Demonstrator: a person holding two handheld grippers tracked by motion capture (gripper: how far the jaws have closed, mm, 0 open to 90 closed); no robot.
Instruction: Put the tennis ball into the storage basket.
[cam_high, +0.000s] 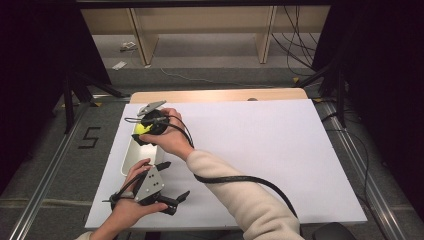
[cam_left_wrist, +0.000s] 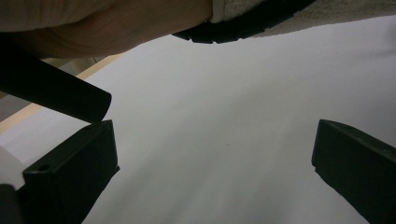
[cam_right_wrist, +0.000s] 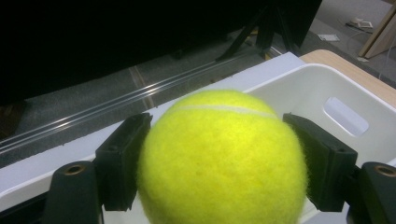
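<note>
A yellow tennis ball (cam_high: 142, 128) is pinched between the jaws of my right gripper (cam_high: 141, 131), which has crossed over to the table's left side. Up close, the ball (cam_right_wrist: 219, 158) sits squeezed between both pads (cam_right_wrist: 122, 158) of the right gripper (cam_right_wrist: 217, 140), just above the far end of a white bin (cam_right_wrist: 303, 84). That bin (cam_high: 131, 159) is long and narrow and lies along the left edge of the white sheet. My left gripper (cam_high: 179, 178) rests near the front left corner, open. Its jaws stand wide apart with nothing between them, left gripper (cam_left_wrist: 215, 140) over bare white surface.
A white sheet (cam_high: 260, 150) covers the table, with a wooden strip (cam_high: 215, 95) showing at the back. The right forearm and its black cable (cam_high: 235, 179) stretch diagonally from the bottom centre to the bin. The cable (cam_left_wrist: 243, 30) passes above the left gripper. Dark stands flank the table.
</note>
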